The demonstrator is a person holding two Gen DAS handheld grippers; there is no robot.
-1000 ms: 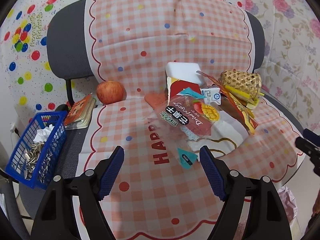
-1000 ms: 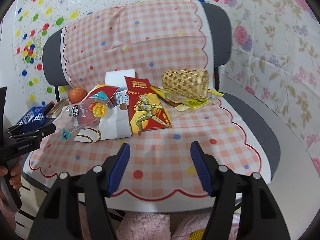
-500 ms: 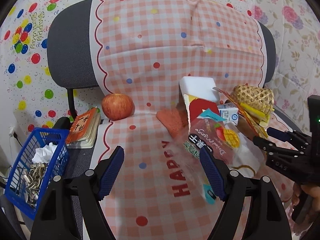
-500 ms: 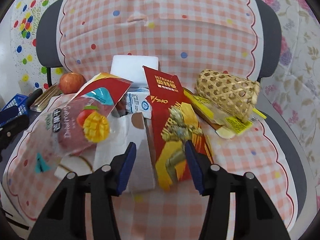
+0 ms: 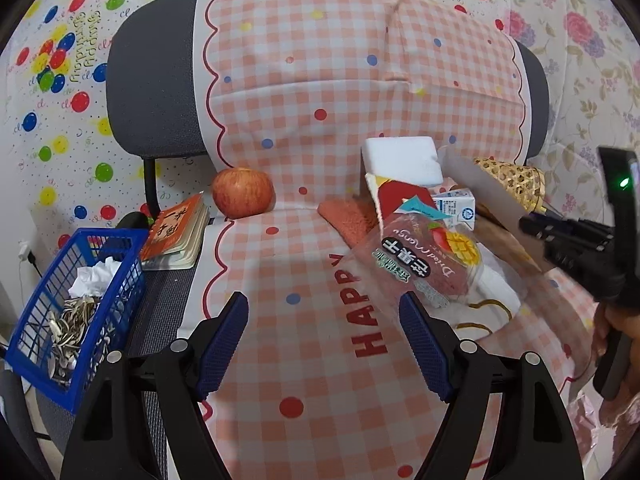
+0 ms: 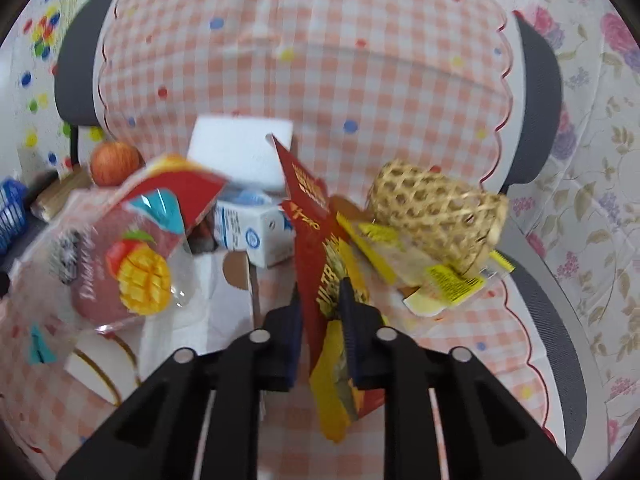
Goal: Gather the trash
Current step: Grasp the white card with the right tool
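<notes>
Starting at the far left, the blue basket already holds seed shells and crumpled tissue, beside the chair seat. The left hand-held gripper hangs spread wide and empty over the checked cloth, printed "HAPPY". The dried mango bag reads "Dried Mango". Further right, the right hand-held gripper is clamped on the red "ULTRAMAN" wrapper; carrying it left to the basket seems next.

Bright, even indoor light with soft shadows; strong fisheye bending and dark corners; the right wrist view is motion-blurred
</notes>
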